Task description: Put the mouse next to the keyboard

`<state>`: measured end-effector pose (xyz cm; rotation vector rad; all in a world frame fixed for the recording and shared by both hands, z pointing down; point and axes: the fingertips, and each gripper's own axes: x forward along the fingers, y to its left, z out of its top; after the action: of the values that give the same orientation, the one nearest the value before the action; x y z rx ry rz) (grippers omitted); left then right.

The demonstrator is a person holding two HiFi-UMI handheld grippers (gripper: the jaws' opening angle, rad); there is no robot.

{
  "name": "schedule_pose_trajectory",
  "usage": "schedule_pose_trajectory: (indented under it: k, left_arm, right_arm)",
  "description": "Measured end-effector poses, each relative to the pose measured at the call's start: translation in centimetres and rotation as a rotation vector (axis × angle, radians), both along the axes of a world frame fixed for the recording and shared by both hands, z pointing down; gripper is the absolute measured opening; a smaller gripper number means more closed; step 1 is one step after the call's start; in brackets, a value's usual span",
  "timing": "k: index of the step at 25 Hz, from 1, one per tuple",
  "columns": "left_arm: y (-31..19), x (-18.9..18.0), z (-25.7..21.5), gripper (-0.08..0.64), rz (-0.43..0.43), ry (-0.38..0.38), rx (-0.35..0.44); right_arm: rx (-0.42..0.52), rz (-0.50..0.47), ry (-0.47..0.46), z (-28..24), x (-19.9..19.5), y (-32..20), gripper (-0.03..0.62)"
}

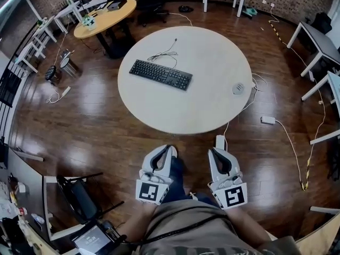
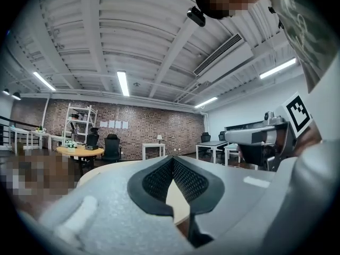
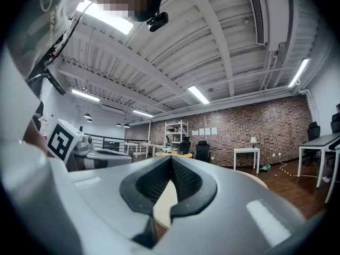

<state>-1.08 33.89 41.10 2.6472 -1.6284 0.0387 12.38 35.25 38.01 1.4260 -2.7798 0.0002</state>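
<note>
Keyboard point(image 1: 160, 74): black, flat, wired; lies on round beige worktop point(image 1: 207, 110), left of centre, its thin cable point(image 1: 166, 53) looped just behind it.
Left hand-held gripper point(image 1: 170, 148): clenched, pads meet, nothing between them; short of worktop's near edge, over dark wood floor point(image 1: 95, 126).
Right hand-held gripper point(image 1: 214, 150): clenched, empty, beside the left one.
Grey round disc point(image 1: 238, 88): near worktop's right edge, well apart from keyboard; kind unclear.

Lighting: bright, even; ceiling strip lights point(image 2: 122, 83). Glare: glossy wooden floor point(image 1: 90, 126). Distortion: strong fisheye, dark corners. Focus: near foreground soft.
</note>
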Motion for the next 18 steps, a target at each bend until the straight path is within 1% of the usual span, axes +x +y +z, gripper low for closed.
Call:
schedule_pose_trajectory:
  k: [3,6,8,10,12,14,18]
  left_arm:
    - [2.5,0.7,-0.6,0.0,-0.011,0.039,-0.016]
    - [4.4,0.7,-1.4,0.0,-0.029,0.042,-0.017]
    - [5.7,0.4,-2.4,0.0,-0.035,0.046,-0.014]
    - [6.3,-0.6,-3.6,0.0,-0.045,0.073,-0.006]
    - [6.3,-2.3,-4.4,0.0,-0.063,0.104,-0.003]
    - [6.6,-3.8,-4.5,0.0,-0.067,0.102,-0.004]
    - [6.6,-5.3,-4.8,0.0,-0.054,0.091,-0.01]
  right_arm:
    - [-0.006,-0.007,-0.004,0.4,0.4,2.2,0.005]
    - [0.002,-0.008,-0.007,0.0,0.5,4.2,0.005]
    - [-0.017,0.003,-0.015,-0.3,0.8,5.7,0.005]
    - [-0.025,0.018,-0.005,-0.9,1.0,6.7,0.005]
    - [-0.003,0.034,0.006,-1.7,0.7,7.1,0.005]
    - [0.01,0.046,0.009,-2.3,0.2,7.6,0.005]
    - [-0.011,0.047,-0.004,-3.3,-1.5,8.4,0.005]
